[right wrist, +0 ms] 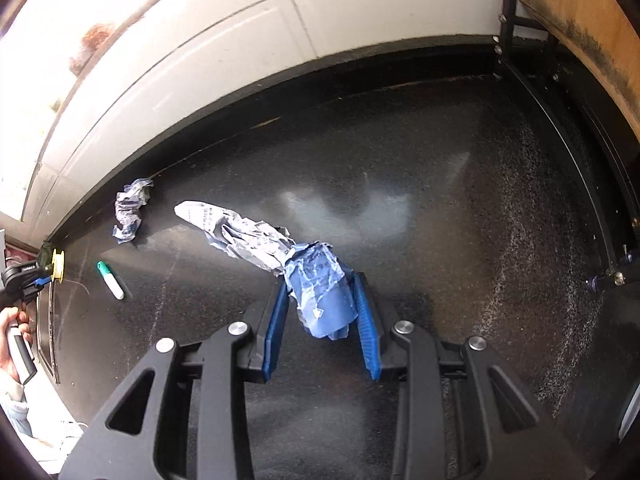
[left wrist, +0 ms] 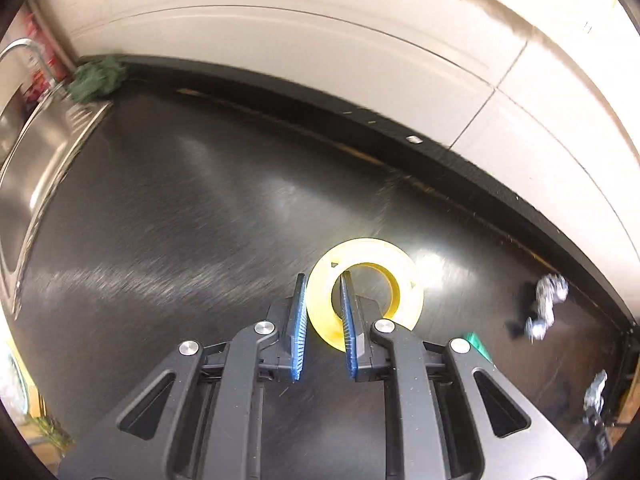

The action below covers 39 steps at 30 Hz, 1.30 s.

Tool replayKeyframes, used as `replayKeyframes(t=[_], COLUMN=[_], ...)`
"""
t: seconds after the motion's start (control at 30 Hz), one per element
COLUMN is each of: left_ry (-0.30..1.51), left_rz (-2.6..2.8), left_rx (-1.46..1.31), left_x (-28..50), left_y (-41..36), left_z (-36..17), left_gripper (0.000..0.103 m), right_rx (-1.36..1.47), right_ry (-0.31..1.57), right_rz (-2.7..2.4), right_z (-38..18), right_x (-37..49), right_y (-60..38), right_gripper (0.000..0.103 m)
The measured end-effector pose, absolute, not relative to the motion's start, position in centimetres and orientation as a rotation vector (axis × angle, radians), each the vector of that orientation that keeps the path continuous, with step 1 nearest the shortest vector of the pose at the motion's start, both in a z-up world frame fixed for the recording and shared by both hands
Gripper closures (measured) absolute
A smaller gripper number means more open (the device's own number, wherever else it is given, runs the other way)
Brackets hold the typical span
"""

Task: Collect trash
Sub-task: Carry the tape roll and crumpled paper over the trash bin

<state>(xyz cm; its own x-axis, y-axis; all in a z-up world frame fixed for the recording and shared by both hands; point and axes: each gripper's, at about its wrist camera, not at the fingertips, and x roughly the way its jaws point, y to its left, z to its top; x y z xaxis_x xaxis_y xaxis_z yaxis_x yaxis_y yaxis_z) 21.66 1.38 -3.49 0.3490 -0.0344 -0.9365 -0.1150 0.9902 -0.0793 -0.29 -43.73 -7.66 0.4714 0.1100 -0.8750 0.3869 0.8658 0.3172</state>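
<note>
Between your right tongs: the right gripper (right wrist: 322, 304) is clamped on a crumpled blue-and-white wrapper (right wrist: 276, 256), the blue end pinched between the blue pads (right wrist: 366, 320) and the white tail trailing out to the left over the dark countertop (right wrist: 440, 208).
Between your left tongs: the left gripper (left wrist: 323, 312) is closed on the wall of a yellow tape spool (left wrist: 366, 288), one finger outside the ring and one through its hole; the spool looks lifted clear of the counter, though you cannot be sure from this angle.
Near the right tongs, to the left: a green-capped marker (right wrist: 111, 280) lies flat on the counter, apart from everything else; whether it counts as trash you cannot tell.
Further back: a second crumpled wrapper (right wrist: 130, 210) sits just beside the back wall, untouched.
Far left, beyond your left tongs: a steel sink (left wrist: 36, 152) with a green cloth (left wrist: 98, 80) bunched at its corner.
Progress: two pieces appear to be in hand, neither dropped anywhere yet; no bin shows in either view.
Left to do: deposit both held pieces, then come back for the wrapper by the wall, and perhaps the marker.
</note>
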Motion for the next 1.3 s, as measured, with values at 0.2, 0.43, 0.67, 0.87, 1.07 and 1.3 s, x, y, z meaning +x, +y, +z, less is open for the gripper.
replayKeyframes(t=[0.2,0.43,0.67,0.87,1.07,1.3], left_ry=[1.154,1.116,1.108,1.122,1.154,1.179], left_rz=[0.122,0.359,0.654,0.831,0.926,0.956], left_rx=[-0.128,-0.24,-0.365,-0.507,-0.63,-0.717], left_x=[13.0,2.0,-13.0,-23.7,-29.7,-32.1], left_y=[8.8,21.1,32.4,36.9,40.0,42.8], left_z=[0.1,0.9,0.8,-0.8,-4.6,-8.9], left_gripper=[0.088,0.088,0.088,0.088,0.088,0.088], right_rx=[0.396,0.208,0.017,-0.195,-0.405,-0.562], right_ry=[1.08,1.122,1.164,1.198,1.209,1.206], right_rz=[-0.004,0.253,0.544,0.899,1.14,1.256], right_z=[-5.0,-3.8,-3.6,-3.7,-4.7,-8.0], right_x=[2.2,5.5,6.3,1.2,-5.7,-12.5], right_y=[-36.9,-25.0,-9.8,7.6,21.5,31.6], right_gripper=[0.07,0.07,0.07,0.07,0.07,0.07])
